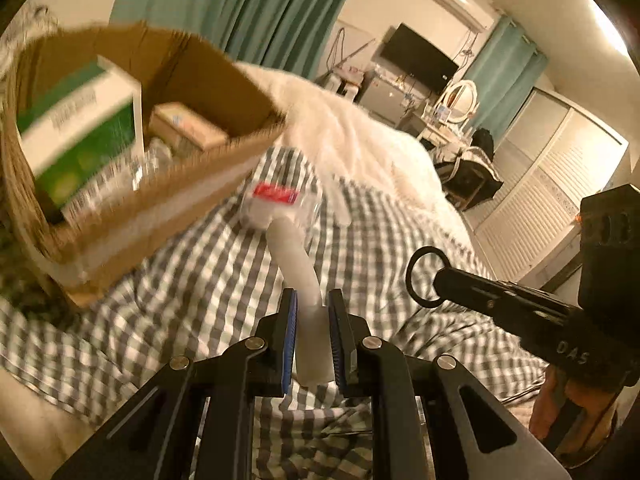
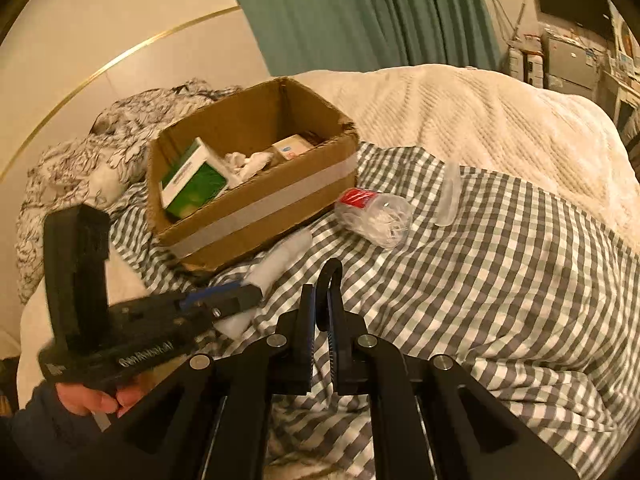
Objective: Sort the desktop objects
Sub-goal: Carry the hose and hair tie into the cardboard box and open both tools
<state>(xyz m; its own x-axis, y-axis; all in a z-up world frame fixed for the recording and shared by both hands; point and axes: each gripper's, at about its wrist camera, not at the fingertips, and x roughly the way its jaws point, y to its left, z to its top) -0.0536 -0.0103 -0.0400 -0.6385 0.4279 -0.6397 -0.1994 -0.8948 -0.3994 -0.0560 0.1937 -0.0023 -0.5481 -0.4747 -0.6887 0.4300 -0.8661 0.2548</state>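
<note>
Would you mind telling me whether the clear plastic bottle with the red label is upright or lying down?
Lying down: the bottle rests on its side on the checked sheet, outside the cardboard box.

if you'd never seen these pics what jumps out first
An open brown cardboard box sits on the grey-and-white checked bedsheet, with a green-and-white carton leaning inside at its left. The left gripper is shut on a white foam stick, and the right gripper is shut on a black ring. A crushed clear plastic bottle with a red label lies right of the box.
</note>
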